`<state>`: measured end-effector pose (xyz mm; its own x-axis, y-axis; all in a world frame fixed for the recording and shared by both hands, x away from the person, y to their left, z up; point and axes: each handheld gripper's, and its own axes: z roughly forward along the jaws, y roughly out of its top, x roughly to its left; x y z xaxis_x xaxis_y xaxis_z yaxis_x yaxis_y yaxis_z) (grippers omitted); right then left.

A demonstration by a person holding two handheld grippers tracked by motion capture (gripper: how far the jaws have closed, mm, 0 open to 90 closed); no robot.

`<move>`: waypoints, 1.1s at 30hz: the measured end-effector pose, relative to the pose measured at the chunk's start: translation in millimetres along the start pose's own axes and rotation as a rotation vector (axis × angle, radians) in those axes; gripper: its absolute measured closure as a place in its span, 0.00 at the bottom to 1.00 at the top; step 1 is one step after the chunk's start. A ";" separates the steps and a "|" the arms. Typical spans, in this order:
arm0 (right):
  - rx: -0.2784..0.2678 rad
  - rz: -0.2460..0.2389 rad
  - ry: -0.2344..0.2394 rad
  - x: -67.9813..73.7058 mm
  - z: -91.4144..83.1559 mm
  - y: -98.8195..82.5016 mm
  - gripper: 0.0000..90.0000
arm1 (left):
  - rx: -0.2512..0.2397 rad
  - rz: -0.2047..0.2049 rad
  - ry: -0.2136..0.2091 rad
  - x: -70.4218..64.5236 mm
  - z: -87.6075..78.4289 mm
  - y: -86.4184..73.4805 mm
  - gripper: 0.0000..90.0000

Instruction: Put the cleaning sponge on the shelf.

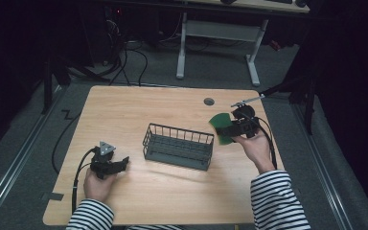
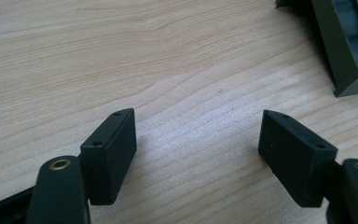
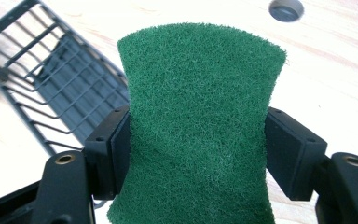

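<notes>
Right gripper view: right claw (image 3: 198, 149) pinches the green scouring pad (image 3: 198, 126), lifted beside the wire basket (image 3: 51, 88) but not yet inside; left claw (image 2: 198, 154) gapes empty

My right claw (image 3: 198, 140) of matt black plastic, fuzzy rough green scrub pad (image 3: 198, 126), thin dark metal wire basket (image 1: 178, 145), smooth pale wood tabletop (image 1: 148, 108) with fine grain

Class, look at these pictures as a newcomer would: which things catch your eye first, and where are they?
The green fibrous scouring pad stands out first, pinched between the right gripper fingers near the right edge of the light wooden table. Next comes the dark wire basket at the table's middle. The left gripper rests open at the front left.
</notes>
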<state>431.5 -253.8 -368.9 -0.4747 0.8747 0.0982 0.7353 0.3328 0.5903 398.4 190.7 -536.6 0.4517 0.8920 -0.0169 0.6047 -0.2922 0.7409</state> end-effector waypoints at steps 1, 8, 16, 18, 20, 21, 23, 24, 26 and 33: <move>-0.002 -0.010 0.003 3.1 -0.4 1.4 0.35 | 0.000 0.000 0.000 0.0 0.0 0.0 0.31; 0.004 -0.074 0.030 27.1 5.6 8.8 0.35 | -0.001 -0.002 0.002 0.1 -0.1 -0.1 0.32; 0.026 -0.136 0.061 56.2 24.7 16.8 0.35 | -0.001 -0.002 0.002 0.1 -0.1 0.0 0.32; 0.033 -0.146 0.064 62.4 29.7 18.6 0.34 | -0.002 -0.003 0.002 0.0 -0.1 -0.1 0.32; 0.035 -0.152 0.066 67.9 34.2 20.2 0.35 | -0.002 -0.003 0.002 0.0 -0.1 -0.1 0.32; 0.037 -0.153 0.068 70.0 36.6 20.9 0.35 | -0.002 -0.003 0.002 0.0 -0.1 -0.1 0.32; 0.043 -0.154 0.062 73.1 40.9 22.0 0.34 | -0.003 -0.004 0.002 0.1 0.0 -0.1 0.32; 0.044 -0.155 0.040 75.0 44.1 22.3 0.35 | -0.003 -0.004 0.001 0.1 0.0 -0.1 0.32; 0.043 -0.155 0.017 76.2 47.7 22.3 0.34 | 0.000 0.000 0.000 -0.1 -0.3 -0.3 0.31; 0.040 -0.143 -0.021 80.1 59.7 20.2 0.34 | 0.001 0.001 -0.002 -0.2 -0.4 -0.3 0.31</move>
<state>437.3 -156.0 -396.9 -0.5656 0.8247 -0.0018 0.6802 0.4678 0.5643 397.9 190.8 -536.6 0.4534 0.8911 -0.0176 0.6047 -0.2931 0.7406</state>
